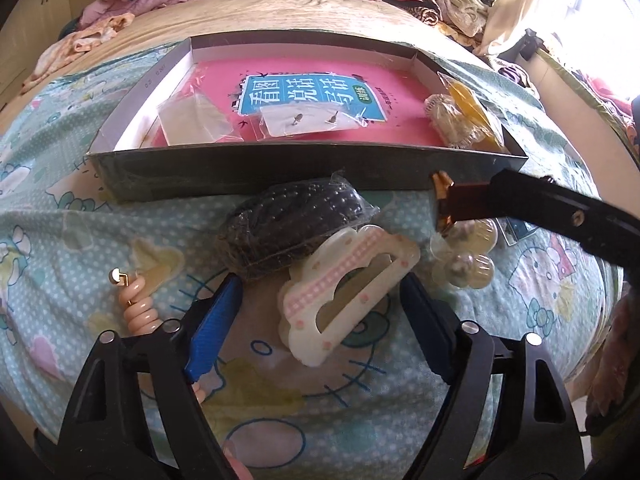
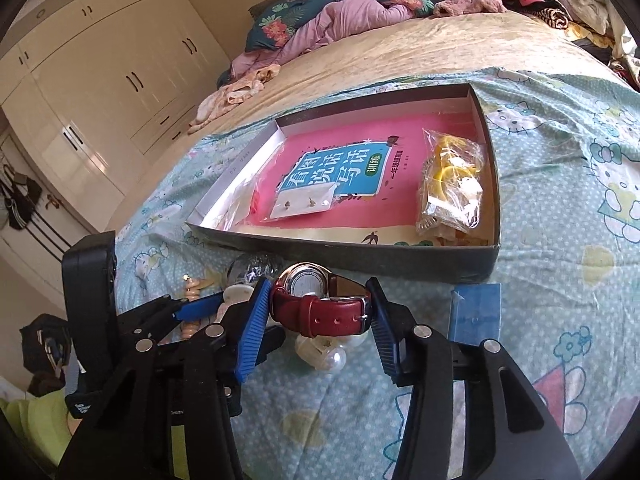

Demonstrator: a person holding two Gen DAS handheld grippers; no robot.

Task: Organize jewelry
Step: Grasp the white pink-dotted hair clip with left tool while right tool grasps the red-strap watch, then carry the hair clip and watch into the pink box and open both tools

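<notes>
1. Right gripper point(image 2: 318, 314): we find its blue pads clamped on a red-strapped watch point(image 2: 316, 300), lifted off the bedsheet point(image 2: 560, 240) near the box's point(image 2: 360, 254) front wall.
2. Left gripper point(image 1: 320, 300): we find it open, pads either side of a white-and-pink hair clip point(image 1: 344, 292) lying on the sheet, not touching it.
3. Box: we count an earring card point(image 2: 302, 200) and a bagged yellow item point(image 2: 450, 176) inside, toward its right wall.
4. Bagged dark beads point(image 1: 292, 220): against the box's front wall.

Both tongs point(image 1: 320, 312) point(image 2: 316, 320) have black frames, silver rivets and ribbed blue pads point(image 1: 212, 328).
</notes>
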